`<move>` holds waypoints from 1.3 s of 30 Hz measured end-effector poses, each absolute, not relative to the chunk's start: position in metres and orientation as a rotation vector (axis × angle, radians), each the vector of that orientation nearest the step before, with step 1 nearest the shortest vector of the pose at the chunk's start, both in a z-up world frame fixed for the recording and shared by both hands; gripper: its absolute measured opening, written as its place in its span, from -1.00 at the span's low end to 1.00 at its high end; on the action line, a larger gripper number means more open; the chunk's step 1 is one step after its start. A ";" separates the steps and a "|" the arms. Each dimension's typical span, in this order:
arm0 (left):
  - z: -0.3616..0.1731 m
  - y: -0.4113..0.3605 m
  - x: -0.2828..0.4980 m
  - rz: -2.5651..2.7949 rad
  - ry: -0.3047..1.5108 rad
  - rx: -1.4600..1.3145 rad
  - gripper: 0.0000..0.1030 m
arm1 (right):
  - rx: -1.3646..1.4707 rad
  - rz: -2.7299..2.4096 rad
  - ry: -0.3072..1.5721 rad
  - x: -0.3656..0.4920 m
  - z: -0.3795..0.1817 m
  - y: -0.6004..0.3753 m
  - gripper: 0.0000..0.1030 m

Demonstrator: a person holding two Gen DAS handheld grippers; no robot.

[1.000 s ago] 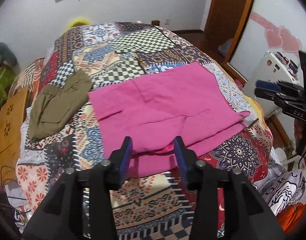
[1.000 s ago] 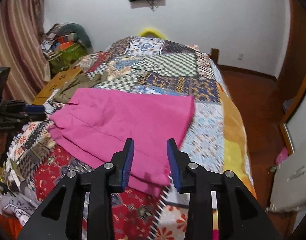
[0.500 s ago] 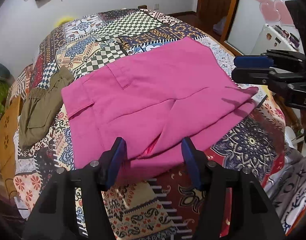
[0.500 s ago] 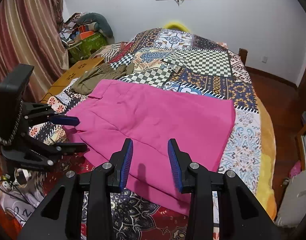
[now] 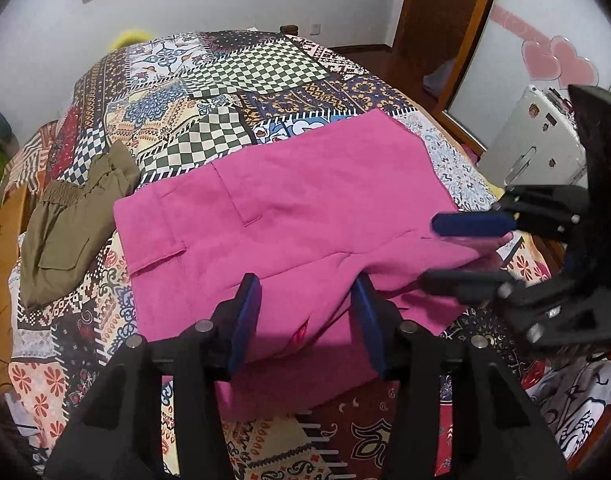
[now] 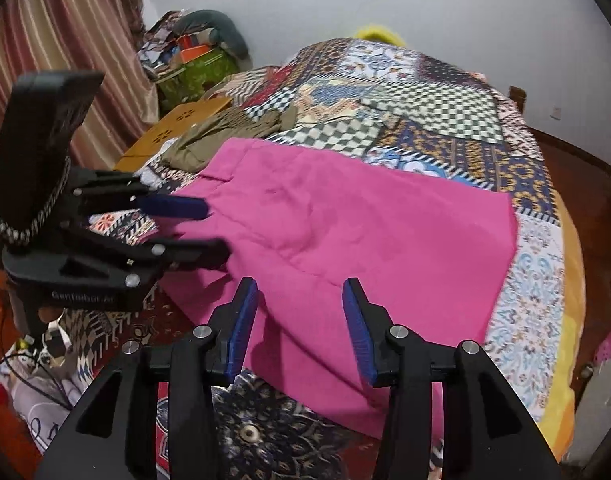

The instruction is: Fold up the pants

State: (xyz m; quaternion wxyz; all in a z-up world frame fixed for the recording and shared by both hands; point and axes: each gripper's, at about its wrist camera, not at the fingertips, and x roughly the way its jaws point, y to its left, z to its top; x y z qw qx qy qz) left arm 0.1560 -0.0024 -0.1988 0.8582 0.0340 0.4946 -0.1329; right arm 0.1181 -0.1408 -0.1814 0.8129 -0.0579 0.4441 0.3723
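Observation:
Pink pants (image 5: 297, 224) lie folded lengthwise across the patchwork bedspread (image 5: 233, 80), also shown in the right wrist view (image 6: 345, 232). My left gripper (image 5: 307, 292) is open and empty, just above the near crotch edge of the pants. It appears in the right wrist view (image 6: 213, 228) at the left end of the pants. My right gripper (image 6: 299, 296) is open and empty over the near edge toward the leg end. It appears in the left wrist view (image 5: 429, 250) with its jaws on either side of the pants' right edge.
Olive pants (image 5: 69, 224) lie bunched on the bed left of the pink pants. A cardboard box (image 6: 177, 132) sits beside the bed. A white appliance (image 5: 541, 140) and a mirrored door stand to the right. Clutter (image 6: 197, 48) is piled by the curtain.
Both grippers moved in closer to the near edge of the pink pants. The right gripper now reaches the pants' right end. Both stay open.

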 end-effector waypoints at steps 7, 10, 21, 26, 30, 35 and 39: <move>-0.196 -0.005 0.156 -0.319 1.038 0.036 -0.08 | -0.163 0.802 0.957 0.123 -0.198 -0.129 -0.22; -0.196 -0.011 0.154 -0.339 1.032 0.049 -0.08 | -0.129 0.801 0.968 0.128 -0.201 -0.132 -0.24; -0.218 -0.019 0.157 -0.285 1.048 0.140 -0.08 | -0.102 0.826 0.913 0.126 -0.193 -0.131 -0.84; -0.212 -0.011 0.158 -0.288 1.036 0.090 -0.54 | -0.101 0.827 0.898 0.125 -0.190 -0.133 -0.85; -0.206 -0.013 0.150 -0.307 1.019 0.091 -0.75 | -0.101 0.832 0.891 0.120 -0.188 -0.133 -0.85; -0.205 -0.020 0.137 -0.322 1.017 0.120 -0.76 | -0.107 0.834 0.891 0.115 -0.188 -0.135 -0.85; -0.207 -0.023 0.131 -0.326 1.025 0.117 -0.76 | -0.128 0.832 0.903 0.106 -0.191 -0.136 -0.85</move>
